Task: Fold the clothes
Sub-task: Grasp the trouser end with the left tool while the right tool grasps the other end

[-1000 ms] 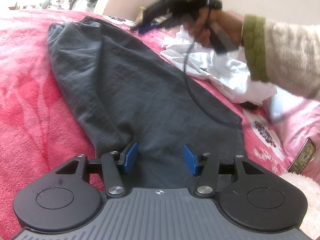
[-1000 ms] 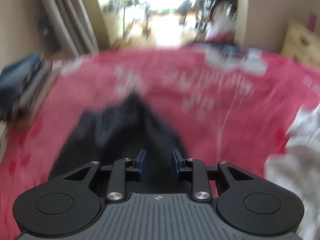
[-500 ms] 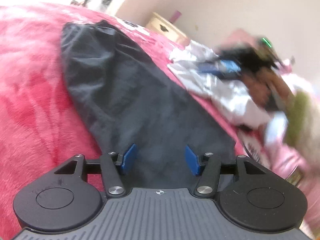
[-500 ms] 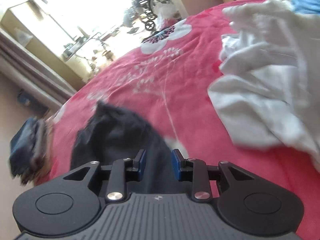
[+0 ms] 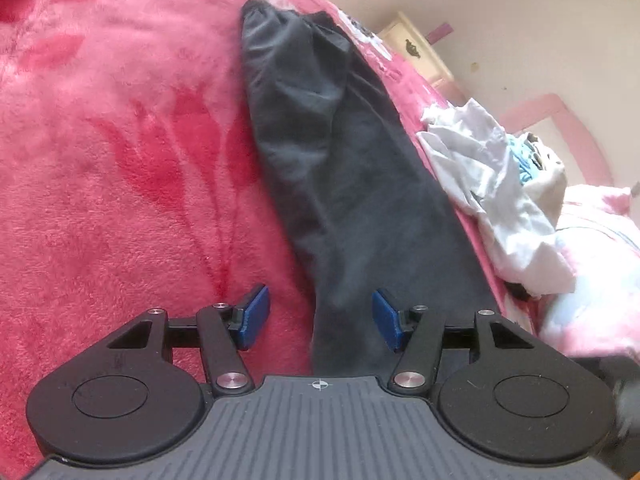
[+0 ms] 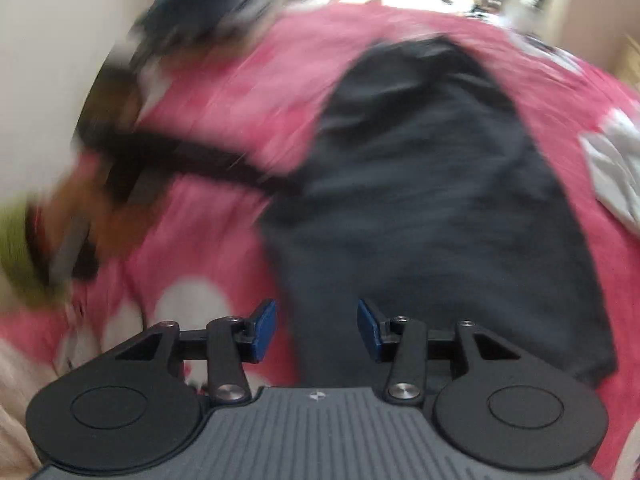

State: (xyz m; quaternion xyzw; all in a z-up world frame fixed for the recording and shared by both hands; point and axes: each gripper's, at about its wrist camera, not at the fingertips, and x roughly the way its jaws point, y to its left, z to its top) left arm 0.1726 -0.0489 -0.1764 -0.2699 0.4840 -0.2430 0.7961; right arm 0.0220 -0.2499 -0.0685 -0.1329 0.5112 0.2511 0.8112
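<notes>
Across the pink blanket (image 5: 120,160), going from left to right in the left wrist view, comes first bare plush, then the dark garment (image 5: 360,200) lying lengthwise in a long, narrowing strip toward the far edge of the bed, then a crumpled white cloth (image 5: 492,184) just beside it, with a pale cabinet (image 5: 416,52) against the wall beyond. The left gripper (image 5: 320,322) hovers at the garment's near end with its jaws spread and nothing pinched; the near left edge of the fabric runs through the gap between them.

The garment looks light, thin and limp, so it will likely sag and drag on the plush instead of holding a shape. A pinch at a corner or along the near hem seems the sensible hold, one corner per gripper.

The right wrist view is blurred. From left to right it shows the person's hand (image 6: 80,208) with a green cuff holding the other tool, which reaches over the garment's (image 6: 420,200) left edge, then its whole wide near end, which the left view cuts off. The right gripper (image 6: 316,330) is opening, with nothing between its jaws but cloth below. Only the left view gives the weave, the far tip and the cabinet sharply.
</notes>
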